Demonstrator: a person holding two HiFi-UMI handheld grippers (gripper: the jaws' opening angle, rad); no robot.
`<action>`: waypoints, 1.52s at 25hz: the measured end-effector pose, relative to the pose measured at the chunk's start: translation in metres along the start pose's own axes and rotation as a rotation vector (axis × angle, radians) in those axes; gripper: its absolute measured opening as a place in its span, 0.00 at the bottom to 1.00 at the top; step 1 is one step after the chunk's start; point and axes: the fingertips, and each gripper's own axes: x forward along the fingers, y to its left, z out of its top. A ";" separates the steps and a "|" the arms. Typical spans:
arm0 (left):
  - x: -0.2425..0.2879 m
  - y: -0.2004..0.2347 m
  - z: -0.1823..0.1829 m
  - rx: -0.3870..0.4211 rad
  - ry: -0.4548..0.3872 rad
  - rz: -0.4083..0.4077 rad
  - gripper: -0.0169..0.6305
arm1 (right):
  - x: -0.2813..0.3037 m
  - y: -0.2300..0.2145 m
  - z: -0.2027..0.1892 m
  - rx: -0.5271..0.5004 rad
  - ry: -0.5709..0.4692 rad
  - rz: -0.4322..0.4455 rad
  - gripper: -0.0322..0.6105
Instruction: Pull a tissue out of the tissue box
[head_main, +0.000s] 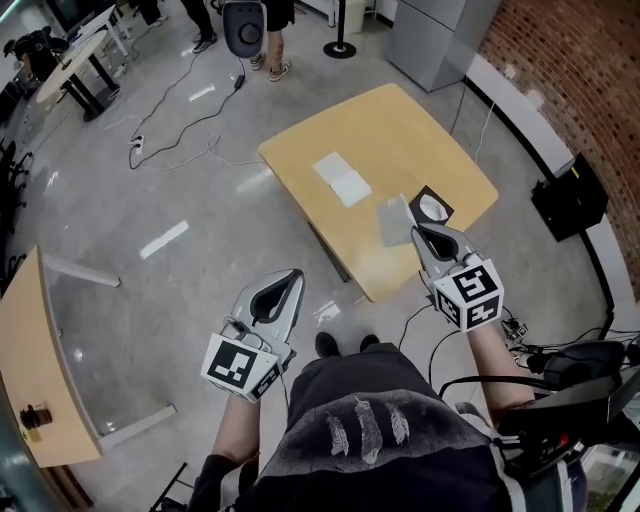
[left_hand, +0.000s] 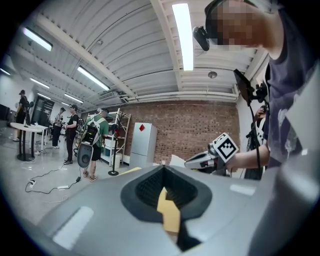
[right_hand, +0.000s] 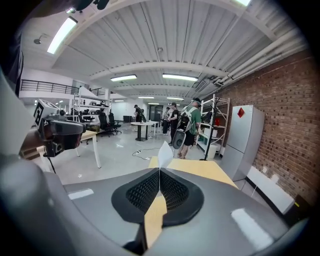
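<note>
Since the thin, pale sheet of tissue (head_main: 395, 220) is almost weightless, limp and easy to tear, it wants a pinch at a free edge or corner and a slow, straight draw, not a jerk. The right gripper (head_main: 418, 231) has it that way: in the right gripper view the jaws are pressed together on the sheet, and a white corner stands up past their tips. In the head view the tissue hangs from those tips over the near edge of the light wooden table (head_main: 400, 130). It is just beside the small black tissue box with a white oval opening (head_main: 432, 207). Whether the sheet's tail is clear of that opening I cannot tell. The box looks light enough to slide or lift with the pull.

The left gripper (head_main: 297, 272), held off the table above the grey floor (head_main: 180, 200), is closed with nothing in it. A flat white folded sheet (head_main: 342, 180) lies further up the table.

No brand or wording is legible on the box. The only print is the black-and-white square markers (head_main: 470, 293) on the grippers' cubes.
</note>
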 end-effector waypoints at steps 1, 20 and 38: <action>0.002 -0.003 0.001 0.002 0.004 0.003 0.03 | -0.003 -0.002 0.001 0.018 -0.010 0.010 0.05; 0.079 -0.097 0.012 0.066 0.090 -0.019 0.03 | -0.054 -0.047 -0.025 0.125 -0.117 0.144 0.05; 0.087 -0.070 -0.003 0.100 0.116 -0.030 0.03 | -0.026 -0.044 -0.028 0.147 -0.095 0.137 0.05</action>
